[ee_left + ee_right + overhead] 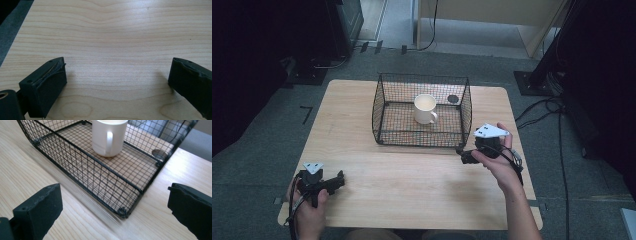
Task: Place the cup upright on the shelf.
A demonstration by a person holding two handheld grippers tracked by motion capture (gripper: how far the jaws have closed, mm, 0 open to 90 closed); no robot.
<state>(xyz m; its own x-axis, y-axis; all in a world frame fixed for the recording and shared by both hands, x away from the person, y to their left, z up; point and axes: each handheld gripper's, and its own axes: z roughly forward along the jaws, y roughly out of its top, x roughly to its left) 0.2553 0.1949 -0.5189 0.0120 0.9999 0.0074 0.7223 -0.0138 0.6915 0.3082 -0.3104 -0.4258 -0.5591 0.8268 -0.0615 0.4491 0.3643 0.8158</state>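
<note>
A white mug (pixel 425 108) stands upright inside a black wire basket (pixel 422 137) at the middle back of the wooden table (pixel 412 190). My right gripper (pixel 465 155) is held just off the basket's front right corner. In the right gripper view the right gripper (pixel 115 207) is open, with that basket corner (pixel 122 211) low between the jaws and the mug (pixel 108 137) beyond, handle toward the camera. My left gripper (pixel 337 181) rests near the table's front left. In the left gripper view the left gripper (pixel 117 82) is open over bare wood (pixel 112 37), nothing between the jaws.
A small dark round object (pixel 453 99) lies at the basket's back right corner, also seen through the mesh as a dark disc (pixel 160 153). Cables (pixel 542 107) trail on the floor right of the table. Dark equipment stands on both sides.
</note>
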